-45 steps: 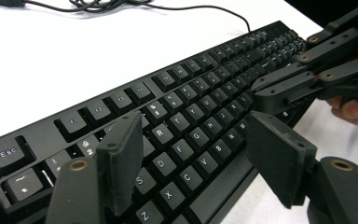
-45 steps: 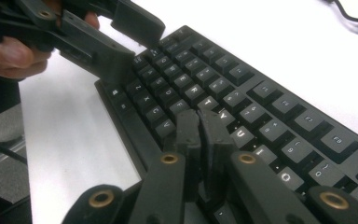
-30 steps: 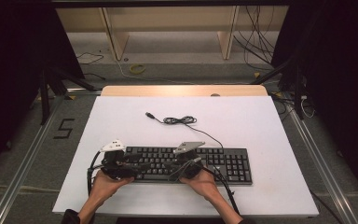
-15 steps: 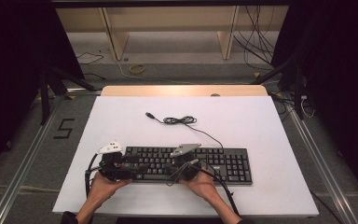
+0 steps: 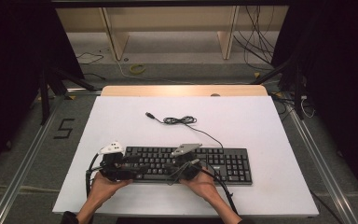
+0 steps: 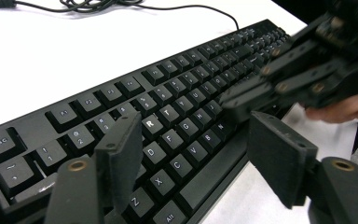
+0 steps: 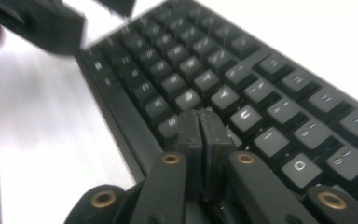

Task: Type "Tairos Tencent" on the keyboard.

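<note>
A black keyboard (image 5: 223,163) lies along the near part of the white table (image 5: 261,121), and its cable (image 5: 179,120) coils behind it. My left gripper (image 5: 135,168) hangs open over the keyboard's left end. In the left gripper view its jaws (image 6: 196,135) straddle the letter keys (image 6: 168,112) with nothing pinched, and they have just been closing slightly. My right gripper (image 5: 166,168) points left over the middle keys. In the right gripper view (image 7: 200,119) its jaws are pressed together, the tip resting on or just above a letter key (image 7: 186,100). The right gripper (image 6: 235,100) faces the left one closely.
The cable's USB plug (image 5: 148,114) lies loose on the table behind the keyboard. A wooden strip (image 5: 182,90) edges the table's far side. Metal rails (image 5: 321,163) run along both sides. Shelving and loose wires (image 5: 256,42) sit on the floor beyond.
</note>
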The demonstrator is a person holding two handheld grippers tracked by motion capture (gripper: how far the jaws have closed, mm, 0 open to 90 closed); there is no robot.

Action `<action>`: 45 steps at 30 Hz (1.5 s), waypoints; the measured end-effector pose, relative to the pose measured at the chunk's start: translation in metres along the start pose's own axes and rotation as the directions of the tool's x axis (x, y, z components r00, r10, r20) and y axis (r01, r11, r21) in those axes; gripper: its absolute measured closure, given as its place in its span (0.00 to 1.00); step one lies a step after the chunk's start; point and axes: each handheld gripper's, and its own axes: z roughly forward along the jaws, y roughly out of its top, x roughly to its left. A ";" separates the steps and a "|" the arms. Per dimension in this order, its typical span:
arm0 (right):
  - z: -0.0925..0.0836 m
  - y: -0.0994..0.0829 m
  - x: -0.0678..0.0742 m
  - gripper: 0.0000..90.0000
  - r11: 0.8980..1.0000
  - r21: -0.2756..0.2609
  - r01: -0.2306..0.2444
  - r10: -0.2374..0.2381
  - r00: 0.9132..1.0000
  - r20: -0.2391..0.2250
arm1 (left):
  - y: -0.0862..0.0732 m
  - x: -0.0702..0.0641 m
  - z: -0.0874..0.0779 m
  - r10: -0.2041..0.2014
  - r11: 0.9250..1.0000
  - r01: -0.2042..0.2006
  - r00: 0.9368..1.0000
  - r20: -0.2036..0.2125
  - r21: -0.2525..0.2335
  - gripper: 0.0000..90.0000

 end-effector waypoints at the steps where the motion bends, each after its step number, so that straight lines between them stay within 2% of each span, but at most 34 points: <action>1: -0.003 0.001 -0.001 0.97 1.000 -0.015 -0.008 0.008 1.000 -0.006 | 0.000 0.000 0.001 -0.002 1.000 0.002 1.000 0.001 0.003 0.41; 5: -0.011 0.002 -0.004 0.92 0.999 -0.043 -0.028 0.027 1.000 -0.013 | 0.000 0.000 0.002 0.007 1.000 -0.007 1.000 -0.001 0.016 0.47; 8: -0.017 0.002 -0.007 0.84 0.997 -0.062 -0.048 0.047 0.999 -0.023 | -0.001 0.000 0.004 0.009 1.000 -0.009 1.000 -0.003 0.028 0.52; 17: -0.023 0.003 -0.008 0.70 0.994 -0.083 -0.064 0.061 0.997 -0.042 | -0.001 -0.001 0.006 0.020 0.998 -0.019 1.000 0.000 0.052 0.60; 23: -0.027 0.001 -0.011 0.56 0.993 -0.090 -0.080 0.076 0.996 -0.041 | -0.001 -0.002 0.008 0.029 0.998 -0.029 1.000 0.002 0.059 0.66; 27: -0.030 0.000 -0.013 0.54 0.992 -0.096 -0.080 0.076 0.996 -0.037 | -0.001 -0.002 0.009 0.043 0.997 -0.044 0.999 0.005 0.070 0.71; 28: -0.031 -0.001 -0.014 0.50 0.992 -0.098 -0.083 0.080 0.996 -0.034 | -0.001 -0.003 0.009 0.047 0.996 -0.048 0.999 0.008 0.071 0.76; 29: -0.031 -0.001 -0.014 0.50 0.992 -0.098 -0.083 0.080 0.996 -0.034 | 0.000 -0.003 0.009 0.055 0.996 -0.056 0.998 0.010 0.075 0.76; 32: -0.033 -0.002 -0.014 0.45 0.991 -0.096 -0.091 0.088 0.996 -0.030 | 0.000 -0.005 0.010 0.073 0.993 -0.074 0.997 0.011 0.087 0.84; 41: -0.034 -0.004 -0.014 0.41 0.990 -0.099 -0.102 0.100 0.995 -0.032 | 0.001 -0.008 0.015 0.099 0.989 -0.100 0.995 0.014 0.111 0.99; 45: -0.035 -0.004 -0.014 0.39 0.990 -0.101 -0.102 0.100 0.995 -0.030 | 0.002 -0.008 0.016 0.101 0.988 -0.102 0.995 0.018 0.119 0.99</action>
